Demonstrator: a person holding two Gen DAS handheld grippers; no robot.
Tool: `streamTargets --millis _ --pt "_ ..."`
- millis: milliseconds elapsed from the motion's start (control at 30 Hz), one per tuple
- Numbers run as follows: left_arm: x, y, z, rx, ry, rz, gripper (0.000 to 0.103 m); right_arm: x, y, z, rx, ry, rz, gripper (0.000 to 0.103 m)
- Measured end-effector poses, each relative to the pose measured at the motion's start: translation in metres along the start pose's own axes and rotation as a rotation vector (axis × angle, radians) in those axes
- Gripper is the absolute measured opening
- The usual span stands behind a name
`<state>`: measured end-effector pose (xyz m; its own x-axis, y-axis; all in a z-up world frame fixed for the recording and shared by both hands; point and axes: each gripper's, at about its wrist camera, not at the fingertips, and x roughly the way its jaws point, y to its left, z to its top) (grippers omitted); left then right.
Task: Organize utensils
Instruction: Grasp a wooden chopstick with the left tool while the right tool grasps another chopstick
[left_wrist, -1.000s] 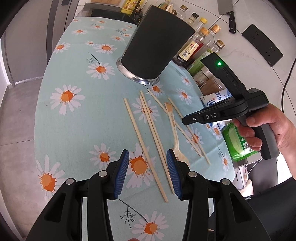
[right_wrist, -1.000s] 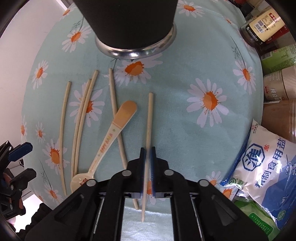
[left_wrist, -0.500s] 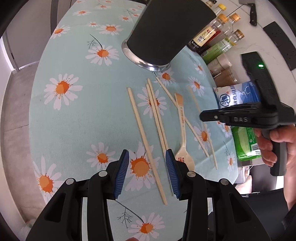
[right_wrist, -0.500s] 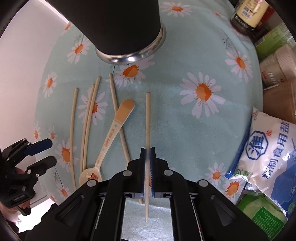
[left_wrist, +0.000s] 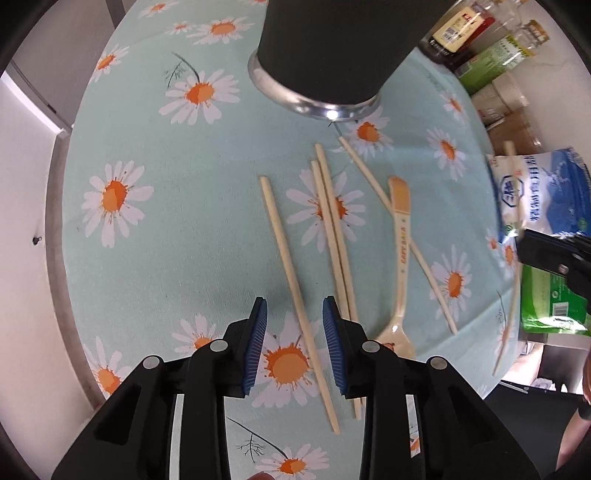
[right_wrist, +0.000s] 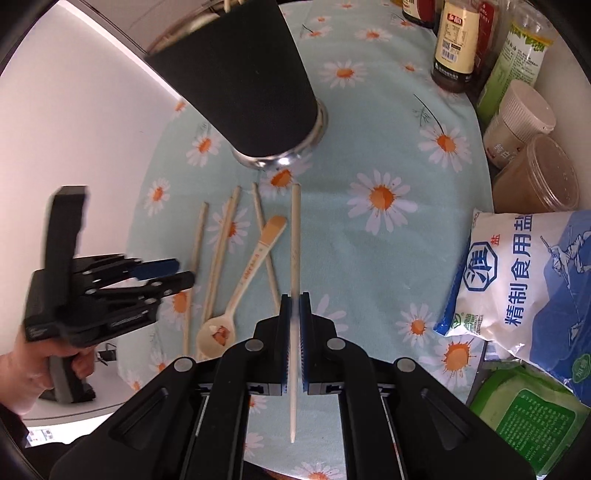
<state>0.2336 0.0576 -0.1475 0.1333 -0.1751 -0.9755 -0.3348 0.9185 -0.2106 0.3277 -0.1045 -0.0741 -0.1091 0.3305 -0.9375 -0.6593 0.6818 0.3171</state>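
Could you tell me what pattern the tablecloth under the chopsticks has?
The tablecloth is pale mint with white, orange-centred daisies, clearest in the left wrist view.

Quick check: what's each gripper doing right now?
Left gripper: jaws closing around a chopstick on the cloth, pads not yet touching.
Right gripper: shut on a chopstick.

Home kitchen or dining corner. A daisy-print cloth (left_wrist: 155, 258) is covering the table. Sauce bottles (right_wrist: 453, 44), a lidded jar (right_wrist: 517, 122) and a bag of salt (right_wrist: 524, 291) with Chinese print are crowding one edge. Wooden chopsticks (left_wrist: 295, 284) and a spoon (left_wrist: 400, 266) are lying loose beside a black utensil holder (right_wrist: 251, 85). White wall is showing behind.
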Motion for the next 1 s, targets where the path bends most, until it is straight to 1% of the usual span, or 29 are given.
streamTargets --millis 167,200,267,333,400,433,500,567,667,833,967,1000 --pt "0.005 -0.008 0.007 0.007 0.013 0.068 0.026 -0.008 0.002 0.0 -0.014 -0.04 0.041 0.006" --pt "0.006 -0.011 0.008 0.014 0.016 0.084 0.022 -0.008 0.003 -0.001 -0.016 -0.045 0.05 0.006" --pt "0.008 -0.016 0.009 0.026 0.018 0.126 0.018 -0.009 0.001 -0.001 -0.021 -0.053 0.071 0.006" --pt "0.01 -0.02 0.009 0.036 0.024 0.153 0.017 -0.007 0.0 0.002 -0.03 -0.057 0.08 0.006" --pt "0.011 -0.024 0.011 0.037 0.03 0.178 0.014 -0.003 0.0 0.004 -0.035 -0.06 0.089 0.006" --pt "0.011 -0.025 0.012 0.03 0.032 0.18 0.013 -0.001 0.0 0.005 -0.032 -0.058 0.101 0.006" --pt "0.013 -0.027 0.016 0.01 0.039 0.186 0.007 0.003 0.0 0.006 -0.032 -0.051 0.113 0.006" --pt "0.011 -0.02 0.021 -0.026 0.04 0.172 0.004 0.006 0.0 0.007 -0.041 -0.041 0.12 0.006" --pt "0.01 -0.012 0.025 -0.063 0.037 0.149 0.004 0.01 -0.003 0.008 -0.04 -0.03 0.128 0.006" --pt "0.008 -0.001 0.023 -0.101 0.011 0.113 0.004 0.018 -0.003 0.011 -0.044 -0.011 0.137 0.006" --pt "0.007 0.007 0.016 -0.114 0.0 0.079 0.004 0.022 0.0 0.014 -0.039 -0.007 0.144 0.006" --pt "0.005 0.012 0.01 -0.112 -0.008 0.073 0.004 0.023 0.002 0.014 -0.039 -0.009 0.143 0.006"
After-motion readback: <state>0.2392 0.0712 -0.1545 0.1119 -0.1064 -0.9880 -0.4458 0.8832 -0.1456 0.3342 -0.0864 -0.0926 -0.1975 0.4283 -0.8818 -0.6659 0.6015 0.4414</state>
